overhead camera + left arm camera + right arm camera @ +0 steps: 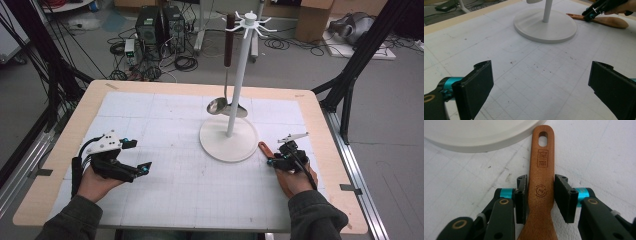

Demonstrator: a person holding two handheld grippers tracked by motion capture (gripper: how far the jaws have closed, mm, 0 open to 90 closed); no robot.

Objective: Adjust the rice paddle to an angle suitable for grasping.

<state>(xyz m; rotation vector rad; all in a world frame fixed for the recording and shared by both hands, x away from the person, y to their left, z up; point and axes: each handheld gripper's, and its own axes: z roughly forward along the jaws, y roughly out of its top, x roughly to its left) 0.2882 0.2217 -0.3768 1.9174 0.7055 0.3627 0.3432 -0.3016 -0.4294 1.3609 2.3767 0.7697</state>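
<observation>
While the wooden spatula [541, 185] lies flat on the white gridded mat [165, 190], the right gripper [540, 195] has it bracketed at the handle, one black pad on each side. That left pad sits tight against the wood; on the other side I cannot tell whether the pad presses or stands a hair off, so a firm grip is not certain. Long axis now: in the right gripper view the handle runs straight up between the jaws, its hanging hole at the far end, and that end lies just beside the rim of the white stand base [474, 137]. The broad blade end points back toward the person's hand. From the high view the spatula [263, 148] slants away from the base, handle tip nearest the disc, the rest under the right gripper [280, 159].

Over on the other side of the stand base [229, 142], well apart from it, the left gripper [131, 157] rests low with its jaws spread wide and bare mat between them; the left gripper view confirms it, pads [477, 85] far apart.

Room to move: open mat stretches between the base and the left gripper, and the near side of the base is free too. Tightest spot is the spatula's handle end against the base rim. Beyond the spatula, away from the base, the mat ends close by and the wooden table edge [327, 150] follows. A metal ladle [226, 75] hangs from the stand's top, its bowl just above the base's far side.
</observation>
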